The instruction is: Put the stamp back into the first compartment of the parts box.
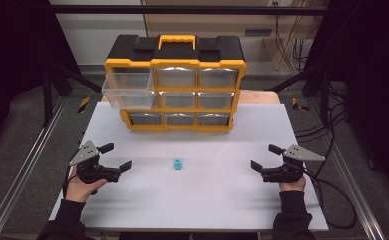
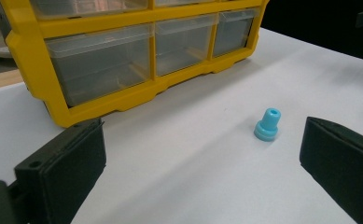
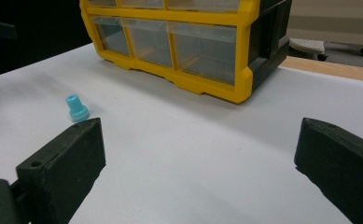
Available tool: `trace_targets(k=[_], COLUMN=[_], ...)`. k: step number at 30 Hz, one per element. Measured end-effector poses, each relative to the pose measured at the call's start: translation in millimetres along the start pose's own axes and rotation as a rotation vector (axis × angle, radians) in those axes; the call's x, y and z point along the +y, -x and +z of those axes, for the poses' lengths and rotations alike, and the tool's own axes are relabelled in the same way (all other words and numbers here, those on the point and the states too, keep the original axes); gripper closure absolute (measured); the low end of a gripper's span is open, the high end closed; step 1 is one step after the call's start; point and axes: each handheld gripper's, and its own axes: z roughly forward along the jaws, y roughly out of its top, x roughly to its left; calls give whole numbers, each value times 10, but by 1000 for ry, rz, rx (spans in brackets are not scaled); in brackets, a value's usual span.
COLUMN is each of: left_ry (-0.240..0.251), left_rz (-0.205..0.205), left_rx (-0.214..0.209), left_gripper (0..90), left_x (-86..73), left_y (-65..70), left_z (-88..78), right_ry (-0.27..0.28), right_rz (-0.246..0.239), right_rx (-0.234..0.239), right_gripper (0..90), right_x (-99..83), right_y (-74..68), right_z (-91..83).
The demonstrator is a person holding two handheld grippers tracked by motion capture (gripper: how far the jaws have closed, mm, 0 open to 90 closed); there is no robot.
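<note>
Nearest the person's edge of the white table (image 1: 207,200), two dark sleeves come in from below, each hand wrapped around a claw. On the near left, the left claw (image 1: 118,156) rests low over the table with its jaws spread wide and nothing between them; a grey three-cornered plate sits on top of it. On the near right, the right claw (image 1: 265,156) lies the same way, jaws released and wide apart, grasping nothing, with a cable trailing off toward the table's right edge. Both claws point inward, toward the middle of the table.

Between them, a little farther from the person, stands the small blue plug (image 1: 177,164), upright on its wider base with the narrow end up. It is well apart from both claws and touches neither. From the left gripper view the small blue plug (image 2: 267,125) sits ahead, nearer that view's right-hand jaw, with a hole showing in its top. From the right gripper view it (image 3: 76,108) stands just beyond that view's left-hand jaw.

Farther back stands the yellow-and-black drawer cabinet (image 1: 175,90), three rows of clear drawers with a carrying handle on top. Its top-left drawer (image 1: 128,91) is pulled out toward the person, while the other drawers sit flush. Beyond the table lie a grey floor and loose cables.
</note>
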Motion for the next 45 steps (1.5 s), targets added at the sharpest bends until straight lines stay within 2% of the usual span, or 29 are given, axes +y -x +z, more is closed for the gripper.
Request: trace_targets(k=[22, 28, 35, 45], left_ry=[-30, -35, -35, -68], left_rz=[-1, 15, 20, 38], left_rx=[22, 31, 19, 5], left_gripper=[3, 3, 3, 3], left_x=[60, 111, 166, 249], left_y=[115, 170, 220, 282], left_z=[93, 125, 175, 281], right_ry=[-20, -19, -35, -44], right_rz=[-30, -32, -34, -40], right_rx=[13, 12, 13, 15], right_gripper=[23, 23, 23, 24], right_x=[-6, -6, -15, -23], right_y=[-7, -7, -13, -18], right_z=[3, -1, 11, 24])
